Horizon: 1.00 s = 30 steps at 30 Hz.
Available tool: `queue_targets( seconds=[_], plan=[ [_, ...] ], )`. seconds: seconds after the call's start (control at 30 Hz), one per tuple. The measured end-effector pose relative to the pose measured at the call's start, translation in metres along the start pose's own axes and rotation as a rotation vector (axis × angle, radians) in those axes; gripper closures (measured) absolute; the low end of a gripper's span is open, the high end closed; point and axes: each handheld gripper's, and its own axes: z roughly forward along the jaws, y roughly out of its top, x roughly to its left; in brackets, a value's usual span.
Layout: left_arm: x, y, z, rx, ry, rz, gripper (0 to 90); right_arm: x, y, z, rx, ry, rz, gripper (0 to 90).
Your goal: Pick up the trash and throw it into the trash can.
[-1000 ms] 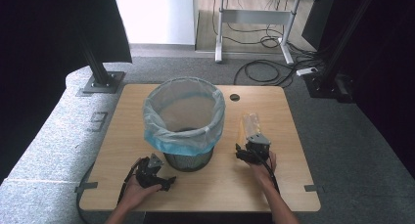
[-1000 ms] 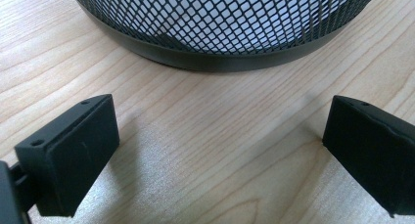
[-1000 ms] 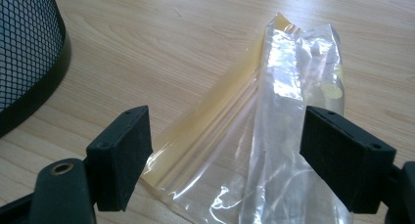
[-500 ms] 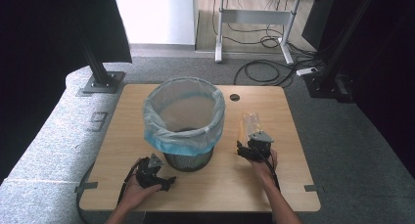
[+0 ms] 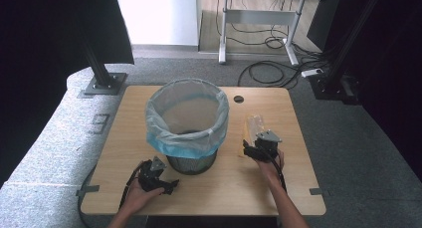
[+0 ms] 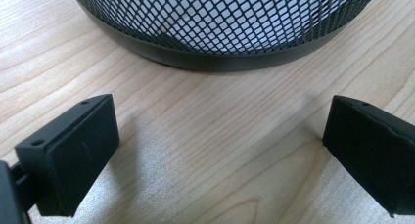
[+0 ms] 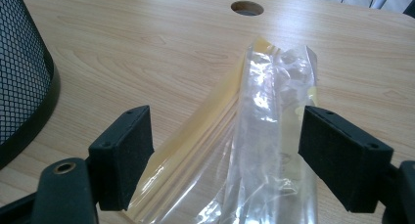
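Here I hold my left gripper [image 5: 169,184] low over the table [image 5: 124,138] near its front edge, just in front of the mesh waste bin [image 5: 191,161], and its jaws stand wide apart with bare wood between them; in the left gripper view the bin's dark bottom band [image 6: 220,62] curves across just beyond the jaw tips, close but not touching them. The bin stands about the middle of the table, lined with a pale blue bag [image 5: 186,138] folded over its rim. My right gripper [image 5: 247,149] sits toward the right side of the table, beside the bin, with my right hand [image 5: 268,163] behind it. Its jaws are also spread wide, one on each side of the near end of a clear plastic bag [image 7: 264,136] that lies flat on the wood and runs away toward the far edge. The plastic is crumpled and glossy, with a yellowish strip [image 7: 195,136] along the side nearer the bin. Neither jaw presses on it. Farther on, near the far edge, a round cable hole [image 7: 247,8] opens in the tabletop.
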Motion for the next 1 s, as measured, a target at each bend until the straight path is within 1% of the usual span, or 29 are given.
queue_targets(
  seconds=[0.2,0.33,0.6,1.0],
  plan=[
    [0.000,0.000,0.000,0.000,0.001,-0.001,0.1,-0.002,0.001,0.001,0.004,0.002,0.004,19.9],
    [0.000,0.000,0.000,-0.001,0.002,-0.003,0.1,-0.004,0.004,0.002,-0.007,0.002,0.001,20.6],
    [0.000,0.000,0.000,-0.001,0.003,-0.004,0.2,-0.007,0.008,0.003,-0.010,-0.008,0.005,20.6],
    [-0.001,0.000,0.000,-0.002,0.005,-0.006,0.3,-0.007,0.012,0.008,-0.012,-0.012,0.007,20.8]
  ],
)
